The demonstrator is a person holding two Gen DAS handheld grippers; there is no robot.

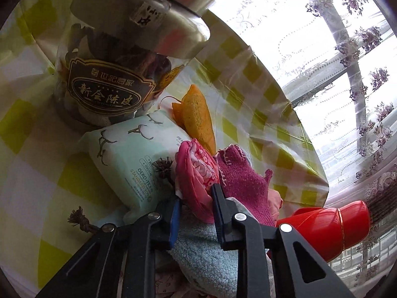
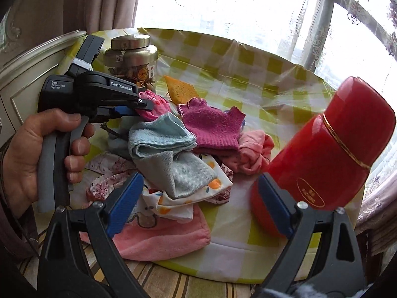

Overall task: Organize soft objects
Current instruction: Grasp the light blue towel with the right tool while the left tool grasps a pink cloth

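On the round table, under a glossy cloth checked in yellow-green and white, a heap of soft things lay near the middle. The left gripper had its jaws drawn in on a pink printed cloth, which bulged up between the blue pads; in the right wrist view the same tool bore the words "GenRobot.AI" and "Data Acquisition System" on its black body, with a person's hand round its grey handle. The right gripper stood wide apart with nothing between its pads, its right pad just beside a red flask that leaned over and carried a gold oval mark too small to read.

Behind the pink cloth stood a clear jar with a silver lid; its dark label showed gold Chinese characters, "新会陈皮". A pale green packet printed with cotton bolls read "OEKO-TEX STANDARD 100". An orange sponge lay beside it.

The heap held a magenta knitted cloth, a light blue towel, a grey-green cloth, a white cloth with oranges and a pink towel.

Lace curtains with purple flowers hung before a bright window; a heavier drape and a pale carved panel stood to the left.
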